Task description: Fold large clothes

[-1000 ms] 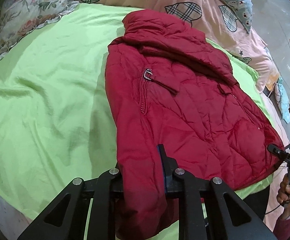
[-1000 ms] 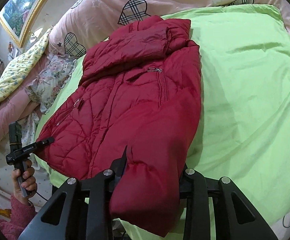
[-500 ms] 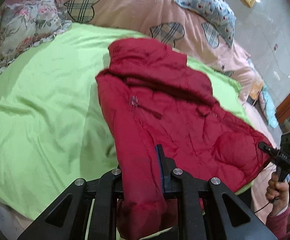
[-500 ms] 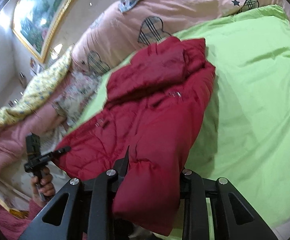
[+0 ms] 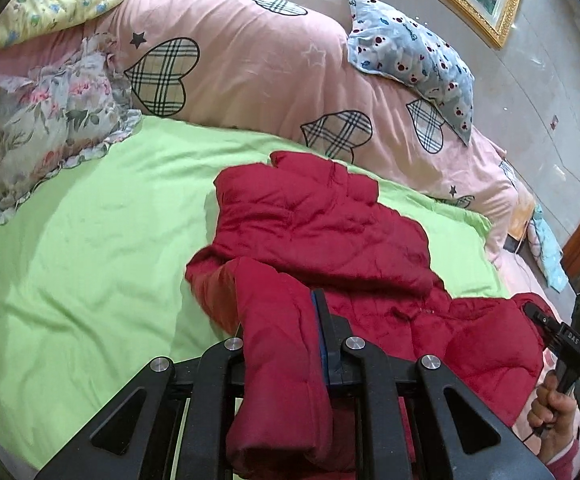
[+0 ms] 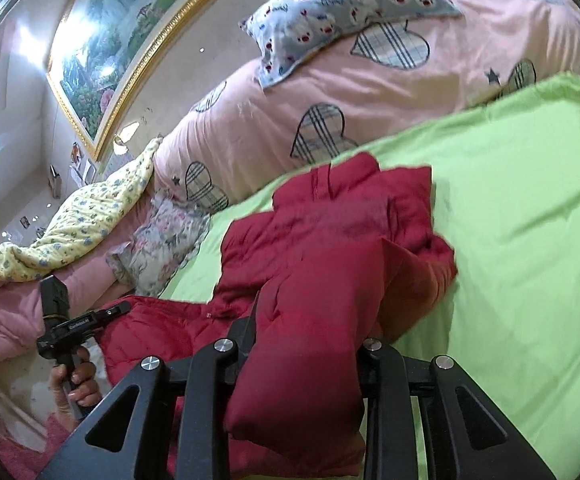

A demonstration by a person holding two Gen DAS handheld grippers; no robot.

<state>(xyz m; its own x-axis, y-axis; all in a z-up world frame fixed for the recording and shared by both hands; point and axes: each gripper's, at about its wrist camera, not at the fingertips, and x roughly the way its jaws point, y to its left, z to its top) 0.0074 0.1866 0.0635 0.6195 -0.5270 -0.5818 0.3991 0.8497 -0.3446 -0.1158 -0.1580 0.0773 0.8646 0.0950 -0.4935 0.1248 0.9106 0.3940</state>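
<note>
A red quilted puffer jacket point(image 5: 322, 232) lies on the green sheet point(image 5: 89, 248), collar toward the pink duvet. Its near hem is lifted off the bed. My left gripper point(image 5: 285, 340) is shut on one hem corner, which hangs in a thick roll between the fingers. My right gripper point(image 6: 310, 344) is shut on the other hem corner of the jacket point(image 6: 330, 248). Each gripper shows in the other's view: the right gripper point(image 5: 562, 344) at the far right, the left gripper point(image 6: 77, 324) at the left.
A pink duvet with plaid hearts point(image 5: 249, 64) runs along the head of the bed, with a blue patterned pillow point(image 5: 414, 60) on it. A floral pillow point(image 5: 45, 128) lies at the left. A gold-framed painting point(image 6: 129, 40) hangs on the wall.
Both grippers have risen and carried the jacket's hem up and toward the collar. The lower half now stands off the bed and the jacket's visible flat area has shrunk.
</note>
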